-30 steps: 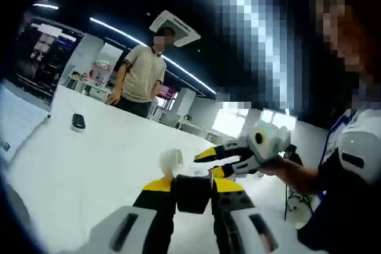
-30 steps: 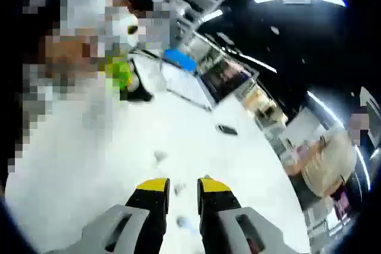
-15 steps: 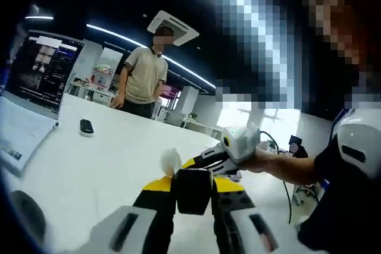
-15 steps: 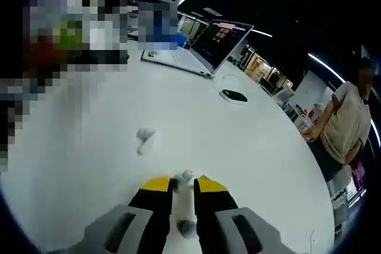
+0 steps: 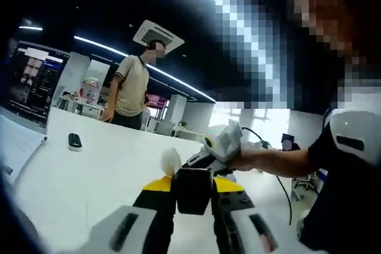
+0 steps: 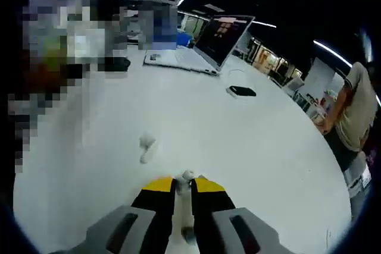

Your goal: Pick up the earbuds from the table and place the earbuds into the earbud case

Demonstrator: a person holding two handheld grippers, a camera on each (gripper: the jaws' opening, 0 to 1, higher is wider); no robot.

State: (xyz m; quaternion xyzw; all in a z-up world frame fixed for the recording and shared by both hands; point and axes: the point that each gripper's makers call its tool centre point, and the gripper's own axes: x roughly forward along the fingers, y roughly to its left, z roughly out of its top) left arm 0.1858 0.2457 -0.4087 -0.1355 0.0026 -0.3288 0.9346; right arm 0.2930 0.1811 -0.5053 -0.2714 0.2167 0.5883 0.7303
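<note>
A broad white table point(image 6: 256, 141) spreads across both views, and a person in a beige polo shirt point(image 5: 132, 90) stands at its far edge. An open laptop point(image 6: 202, 49) sits at the far side of the table in the right gripper view, with a small dark device point(image 6: 241, 91) lying on the tabletop near it. The same kind of dark device point(image 5: 74, 141) lies on the table in the left gripper view, close to the laptop screen point(image 5: 30, 84) at the left edge. In the left gripper view, the left gripper point(image 5: 191, 190) is clenched on a dark earbud case point(image 5: 191, 190) held between its yellow-tipped jaws, with the case's pale lid point(image 5: 171, 160) standing open above it. The right gripper point(image 5: 208, 157), held in a hand point(image 5: 247, 159), comes in from the right and sits just behind the case. In the right gripper view, the right gripper point(image 6: 182, 184) has its jaws nearly closed on a small white earbud point(image 6: 187, 176) pinched at their tips, above the table. A second white earbud point(image 6: 146, 147) lies loose on the tabletop, apart from the gripper to the left.
</note>
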